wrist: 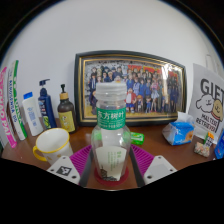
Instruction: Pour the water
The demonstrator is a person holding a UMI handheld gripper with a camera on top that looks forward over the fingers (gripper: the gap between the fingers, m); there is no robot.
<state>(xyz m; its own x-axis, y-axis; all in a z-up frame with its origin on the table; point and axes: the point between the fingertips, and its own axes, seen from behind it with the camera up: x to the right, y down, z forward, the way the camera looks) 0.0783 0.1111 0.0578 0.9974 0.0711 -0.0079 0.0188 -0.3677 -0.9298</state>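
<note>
A clear plastic water bottle (111,135) with a green label stands upright on a red coaster (110,184) on the wooden table. It is deep between my fingers, with the pink pads (83,157) close at either side of its lower body. My gripper (111,172) is open around it, and the bottle rests on its own base. A yellow-rimmed cup (50,146) stands just ahead of my left finger, to the left of the bottle. The bottle hides the table right behind it.
A framed group photo (140,87) leans on the wall behind. Several pump and tube bottles (40,105) line the left side. A tissue pack (180,130) and a printed box (207,105) stand on the right.
</note>
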